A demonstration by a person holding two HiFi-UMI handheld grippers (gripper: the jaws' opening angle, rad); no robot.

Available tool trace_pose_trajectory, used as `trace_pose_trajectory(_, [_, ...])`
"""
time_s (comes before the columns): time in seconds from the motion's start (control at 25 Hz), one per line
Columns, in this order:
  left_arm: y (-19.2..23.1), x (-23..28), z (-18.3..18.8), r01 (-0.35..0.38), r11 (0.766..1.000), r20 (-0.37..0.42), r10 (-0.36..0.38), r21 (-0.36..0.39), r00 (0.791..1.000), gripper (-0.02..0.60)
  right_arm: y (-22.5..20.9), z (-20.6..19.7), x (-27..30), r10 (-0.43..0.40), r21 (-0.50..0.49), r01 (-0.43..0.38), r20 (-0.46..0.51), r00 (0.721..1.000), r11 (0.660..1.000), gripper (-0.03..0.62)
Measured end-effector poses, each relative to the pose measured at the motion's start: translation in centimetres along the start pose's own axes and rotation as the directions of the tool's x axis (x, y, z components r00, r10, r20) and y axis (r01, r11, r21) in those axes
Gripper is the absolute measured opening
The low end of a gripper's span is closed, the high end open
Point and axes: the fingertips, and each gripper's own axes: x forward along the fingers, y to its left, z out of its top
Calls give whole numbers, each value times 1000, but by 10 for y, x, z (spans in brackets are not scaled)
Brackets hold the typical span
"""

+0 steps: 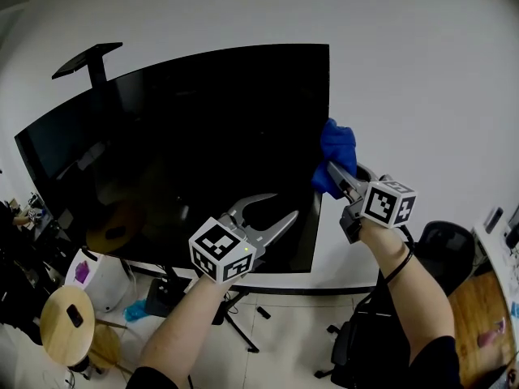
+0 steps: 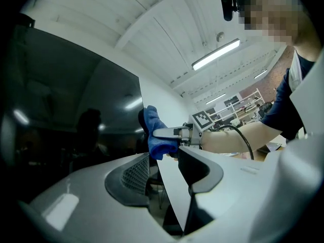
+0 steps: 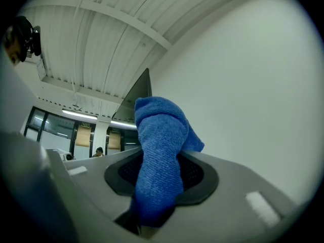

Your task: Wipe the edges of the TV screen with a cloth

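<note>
Cloth (image 1: 336,156) of deep blue, ribbed weave, bunched into a thick fold, sits clamped between the closed jaws of my right gripper (image 1: 332,174), its loose end bulging out past the tips. It meets the right edge of the black, glossy TV screen (image 1: 186,152), roughly halfway up, against a white wall. My left gripper (image 1: 285,205) hangs before the screen's lower right part, jaws apart and empty.

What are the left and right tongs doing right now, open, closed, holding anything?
Left tongs: open, nothing between them.
Right tongs: closed on the blue cloth.
</note>
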Motion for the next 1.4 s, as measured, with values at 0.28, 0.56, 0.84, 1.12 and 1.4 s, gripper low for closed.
trace_pose_trajectory(0.28, [-14,-13,-67,8,999,-65,-11,-48,998,166,-10,-72,-17,-35,20,36,-61,998,999,152])
trace_pose_trajectory(0.56, [-29,-24,-132,-2,997,-136,-8,-72,991,166,-26,-147,-35,-49,105,62,-124,991,992,152])
trace_pose_trajectory(0.84, [-41,-41,-186,-20,988,-191,-9,-154,981,166,-28,-226,-51,-39,208,83,-208,977,975,152])
trace_pose_trajectory(1.12, [-51,-50,-241,-41,976,-273,-20,-215,962,166,-45,-314,-72,-51,273,146,-329,943,951,152])
trace_pose_trajectory(1.4, [-65,-62,-279,-62,966,-317,-22,-252,948,166,-56,-398,-98,-59,306,220,-458,887,926,152])
